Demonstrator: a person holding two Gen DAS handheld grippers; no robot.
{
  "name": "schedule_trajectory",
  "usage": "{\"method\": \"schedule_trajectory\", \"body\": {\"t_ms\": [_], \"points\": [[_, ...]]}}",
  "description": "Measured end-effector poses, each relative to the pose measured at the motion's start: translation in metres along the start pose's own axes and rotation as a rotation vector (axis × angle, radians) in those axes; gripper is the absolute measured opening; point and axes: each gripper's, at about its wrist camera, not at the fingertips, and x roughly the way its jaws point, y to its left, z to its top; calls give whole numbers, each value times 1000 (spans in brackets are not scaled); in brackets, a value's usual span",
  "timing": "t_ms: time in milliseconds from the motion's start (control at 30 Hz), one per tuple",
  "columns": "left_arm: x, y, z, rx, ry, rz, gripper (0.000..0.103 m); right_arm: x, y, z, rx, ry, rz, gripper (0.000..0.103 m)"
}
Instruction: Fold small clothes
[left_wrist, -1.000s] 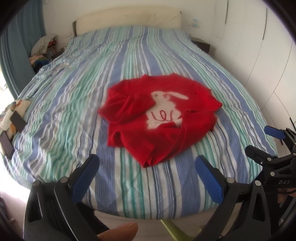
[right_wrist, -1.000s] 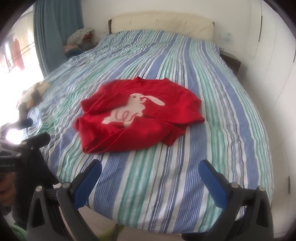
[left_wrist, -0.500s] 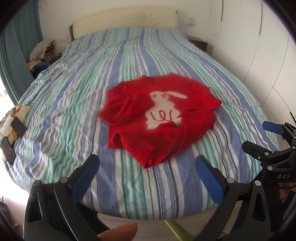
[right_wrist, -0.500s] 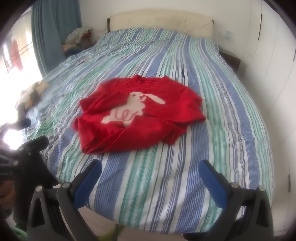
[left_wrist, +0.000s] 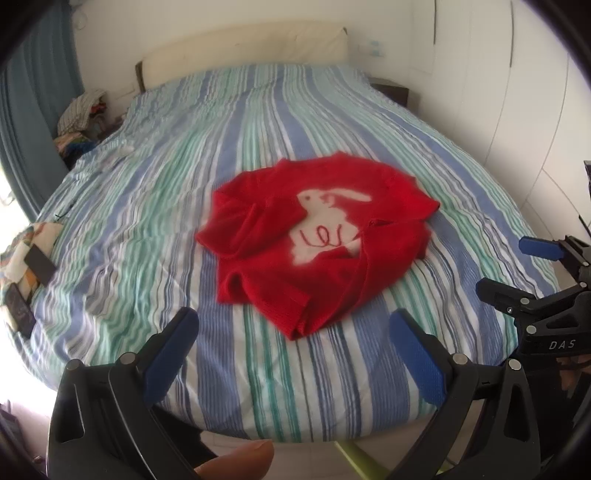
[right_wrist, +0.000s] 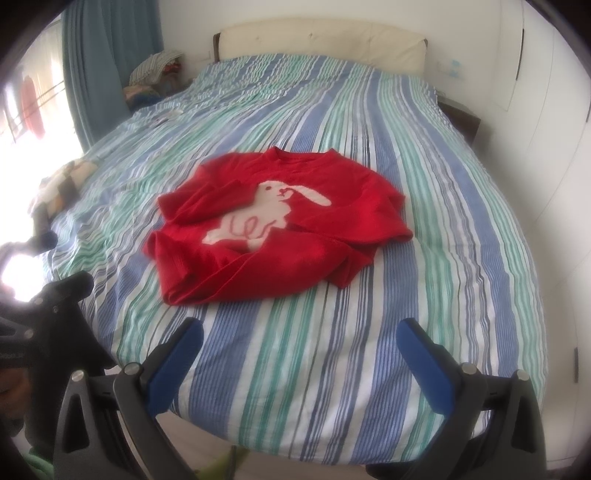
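Note:
A small red sweater (left_wrist: 317, 236) (right_wrist: 280, 225) with a white rabbit on its front lies rumpled in the middle of the striped bed (left_wrist: 258, 110) (right_wrist: 424, 184), sleeves folded in over the body. My left gripper (left_wrist: 295, 332) hangs open above the bed's near edge, short of the sweater's hem, with nothing between its blue pads. My right gripper (right_wrist: 303, 339) is open too, over the near edge and a little back from the sweater. The right gripper (left_wrist: 524, 266) also shows at the right edge of the left wrist view. At the left edge of the right wrist view, the left gripper (right_wrist: 55, 258) shows.
A pale headboard (left_wrist: 243, 48) and white wardrobe doors (left_wrist: 535, 92) bound the bed at the back and right. A heap of clothes (left_wrist: 79, 118) sits beside a blue curtain (right_wrist: 110, 55) at the back left. A patterned cloth with dark flat objects (left_wrist: 33, 258) lies on the bed's left edge.
Both grippers have risen or drawn back slightly; the sweater sits a little farther up in both views. Both grippers stay open and the sweater has not moved.

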Motion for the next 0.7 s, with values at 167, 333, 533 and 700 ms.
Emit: {"method": "schedule_trajectory", "body": {"t_ms": [167, 333, 533, 700], "points": [[8, 0, 1, -2, 37, 8, 103, 1, 3, 1, -4, 2, 2, 103], [11, 2, -1, -22, 55, -1, 103, -1, 4, 3, -1, 2, 1, 103], [8, 0, -2, -12, 44, 0, 103, -1, 3, 3, 1, 10, -4, 103], [7, -1, -3, -10, 48, -12, 103, -1, 4, 3, 1, 10, -5, 103]]}}
